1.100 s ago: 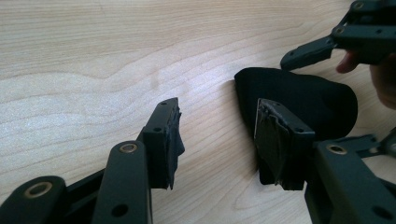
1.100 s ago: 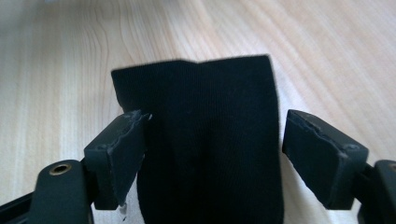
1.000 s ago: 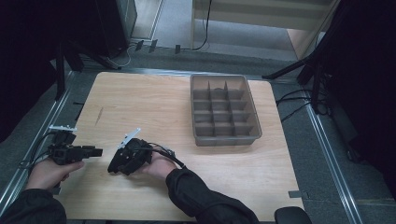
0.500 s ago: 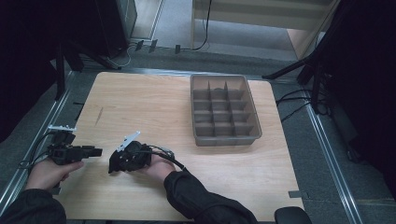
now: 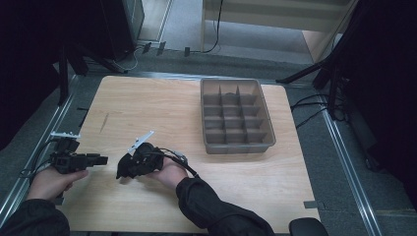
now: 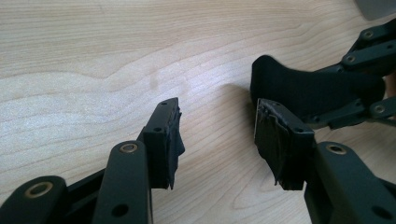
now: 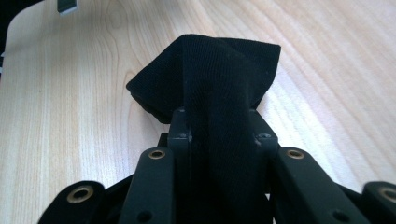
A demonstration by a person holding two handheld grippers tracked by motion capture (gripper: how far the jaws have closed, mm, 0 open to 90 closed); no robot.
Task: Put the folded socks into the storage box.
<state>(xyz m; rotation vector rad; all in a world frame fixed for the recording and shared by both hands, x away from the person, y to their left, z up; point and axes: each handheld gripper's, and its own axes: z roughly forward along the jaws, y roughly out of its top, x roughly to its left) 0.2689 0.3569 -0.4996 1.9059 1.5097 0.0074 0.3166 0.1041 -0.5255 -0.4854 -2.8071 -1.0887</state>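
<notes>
A black knitted cloth (image 7: 205,74) is bunched between the jaws of my right gripper (image 7: 219,122), which have just been closing and now pinch it, with folds spilling out ahead of the pads. From above, the right gripper (image 5: 127,168) lies low over the front left of the wooden table (image 5: 162,108), pointing left. My left gripper (image 5: 101,160) faces it from the left edge. In the left gripper view its jaws (image 6: 217,135) stand open over bare wood, and the cloth (image 6: 299,88) hangs just beyond the right pad.
A grey tray (image 5: 269,123) divided into several compartments sits at the back right of the table. A short dark mark (image 5: 104,123) lies on the wood at the left. Metal rails run along both sides of the table.
My right gripper has shifted slightly left toward the left gripper. The left hand has stayed put.
</notes>
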